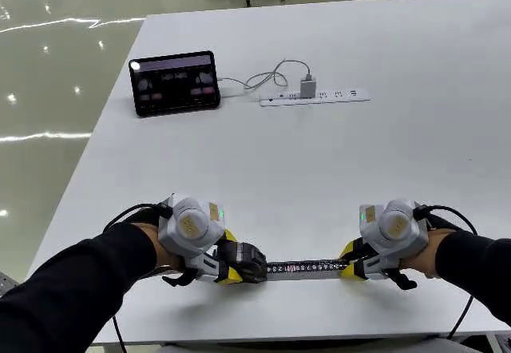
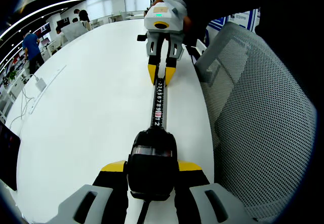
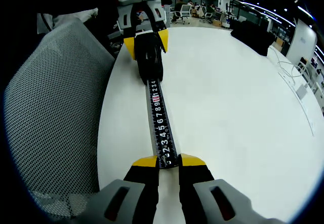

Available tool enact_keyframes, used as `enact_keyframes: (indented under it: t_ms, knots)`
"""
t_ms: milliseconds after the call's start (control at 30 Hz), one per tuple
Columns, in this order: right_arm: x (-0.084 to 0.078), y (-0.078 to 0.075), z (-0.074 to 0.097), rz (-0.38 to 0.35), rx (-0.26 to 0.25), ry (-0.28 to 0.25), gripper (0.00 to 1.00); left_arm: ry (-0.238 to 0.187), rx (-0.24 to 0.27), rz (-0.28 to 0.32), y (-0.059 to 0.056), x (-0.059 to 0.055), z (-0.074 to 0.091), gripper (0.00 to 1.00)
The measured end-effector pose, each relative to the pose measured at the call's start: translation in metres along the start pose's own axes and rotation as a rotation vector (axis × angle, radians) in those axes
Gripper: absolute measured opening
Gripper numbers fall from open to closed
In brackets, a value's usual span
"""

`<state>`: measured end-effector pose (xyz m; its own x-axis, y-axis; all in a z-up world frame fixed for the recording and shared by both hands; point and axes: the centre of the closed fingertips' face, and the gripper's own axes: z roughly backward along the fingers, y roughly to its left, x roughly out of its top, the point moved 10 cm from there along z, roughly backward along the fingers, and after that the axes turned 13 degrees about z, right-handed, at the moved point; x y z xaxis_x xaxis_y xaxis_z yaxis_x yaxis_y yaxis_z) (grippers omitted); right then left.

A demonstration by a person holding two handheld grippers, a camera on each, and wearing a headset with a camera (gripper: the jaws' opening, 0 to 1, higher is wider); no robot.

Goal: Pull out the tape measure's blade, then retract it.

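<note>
The black tape measure case (image 1: 243,262) (image 2: 152,163) (image 3: 150,57) sits near the table's front edge, and my left gripper (image 1: 226,265) (image 2: 151,167) is shut on it. Its blade (image 1: 307,268) (image 2: 158,105) (image 3: 160,125) runs out flat along the table toward the right, with black numbers showing. At the blade's tip my right gripper (image 1: 348,267) (image 3: 167,161) (image 2: 161,74) is shut, its yellow-tipped jaws pinching the end. The two grippers face each other, a short stretch of blade between them.
A dark tablet (image 1: 174,82) stands at the back left of the white table (image 1: 335,161). A white power strip (image 1: 315,96) with a charger and cable lies behind the middle. A grey mesh chair (image 2: 263,122) (image 3: 50,107) sits just off the front edge.
</note>
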<state>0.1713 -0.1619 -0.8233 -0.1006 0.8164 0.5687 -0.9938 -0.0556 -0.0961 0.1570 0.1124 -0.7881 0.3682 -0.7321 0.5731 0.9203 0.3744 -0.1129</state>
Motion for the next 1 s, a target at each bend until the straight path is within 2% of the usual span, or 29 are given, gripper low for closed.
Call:
enact_keyframes:
  t_ms: [1000]
  knots:
    - [-0.0061, 0.0013, 0.0047, -0.011, -0.003, 0.003, 0.10, -0.002, 0.002, 0.000, -0.0005, -0.0001, 0.0001, 0.31]
